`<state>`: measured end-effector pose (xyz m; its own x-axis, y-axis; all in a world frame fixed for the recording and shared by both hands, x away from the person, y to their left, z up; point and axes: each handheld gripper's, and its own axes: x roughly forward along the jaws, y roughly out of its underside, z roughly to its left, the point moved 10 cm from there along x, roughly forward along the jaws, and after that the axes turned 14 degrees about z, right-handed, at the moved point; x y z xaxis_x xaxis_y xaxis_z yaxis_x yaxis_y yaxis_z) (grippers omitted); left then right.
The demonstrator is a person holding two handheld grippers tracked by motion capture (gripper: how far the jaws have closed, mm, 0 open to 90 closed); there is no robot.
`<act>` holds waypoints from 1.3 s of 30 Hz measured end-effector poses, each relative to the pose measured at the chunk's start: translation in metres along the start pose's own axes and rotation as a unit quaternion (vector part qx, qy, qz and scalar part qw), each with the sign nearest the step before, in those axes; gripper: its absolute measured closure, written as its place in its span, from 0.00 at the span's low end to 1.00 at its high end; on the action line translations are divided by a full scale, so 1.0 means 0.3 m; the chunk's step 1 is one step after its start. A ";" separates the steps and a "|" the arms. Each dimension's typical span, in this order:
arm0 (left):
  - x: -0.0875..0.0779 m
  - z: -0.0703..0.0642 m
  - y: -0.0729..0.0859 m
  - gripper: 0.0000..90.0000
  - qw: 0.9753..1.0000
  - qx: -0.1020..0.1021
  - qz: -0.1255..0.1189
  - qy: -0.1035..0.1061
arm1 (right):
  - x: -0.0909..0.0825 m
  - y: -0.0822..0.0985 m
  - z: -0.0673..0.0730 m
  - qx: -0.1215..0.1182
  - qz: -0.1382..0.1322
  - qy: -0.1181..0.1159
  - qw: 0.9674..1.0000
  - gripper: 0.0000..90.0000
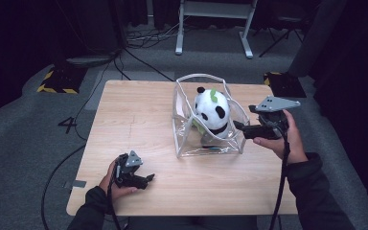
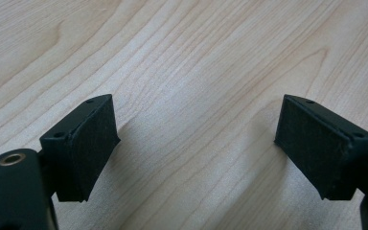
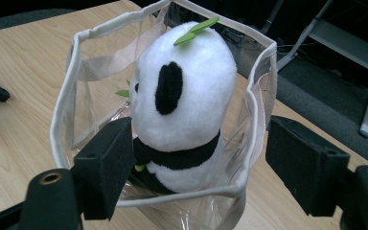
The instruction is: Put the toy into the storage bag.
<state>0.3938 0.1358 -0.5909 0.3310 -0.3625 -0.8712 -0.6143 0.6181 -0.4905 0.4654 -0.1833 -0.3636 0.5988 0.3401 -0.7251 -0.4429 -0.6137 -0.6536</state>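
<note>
A panda plush (image 1: pixel 212 112) with a green leaf on its head sits upright inside a clear plastic bag (image 1: pixel 179 112) with white trim, right of the table's middle. My right gripper (image 1: pixel 238 126) is level at the bag's right side and points at it. In the right gripper view its jaws (image 3: pixel 199 167) stand open on either side of the bag's (image 3: pixel 72 72) near end, with the panda (image 3: pixel 187 96) just beyond them. My left gripper (image 1: pixel 149 178) rests near the table's front left. It (image 2: pixel 196 143) is open over bare wood, with nothing between the pads.
The light wooden table (image 1: pixel 139 110) has bare room left of the bag and along its front edge. Beyond it, on the grey floor, are a white desk frame (image 1: pixel 213 14), loose cables (image 1: pixel 139 43) and black-and-yellow striped blocks (image 1: pixel 57 81) at both far corners.
</note>
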 end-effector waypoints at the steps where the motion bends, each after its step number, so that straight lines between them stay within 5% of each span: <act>1: 0.000 0.000 0.000 0.16 1.000 -0.001 -0.001 0.000 | -0.003 0.002 -0.001 -0.001 0.000 0.001 1.000 0.28; 23: 0.000 0.000 0.000 0.16 1.000 0.000 0.000 0.000 | -0.047 0.101 -0.017 -0.009 0.003 0.007 1.000 0.28; 39: 0.000 0.000 0.000 0.16 1.000 -0.001 -0.001 0.000 | -0.023 0.179 -0.021 -0.016 0.017 0.001 1.000 0.28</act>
<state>0.3938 0.1357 -0.5909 0.3315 -0.3636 -0.8706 -0.6150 0.6164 -0.4916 0.4415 -0.2230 -0.3923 0.5849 0.3183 -0.7460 -0.4417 -0.6465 -0.6221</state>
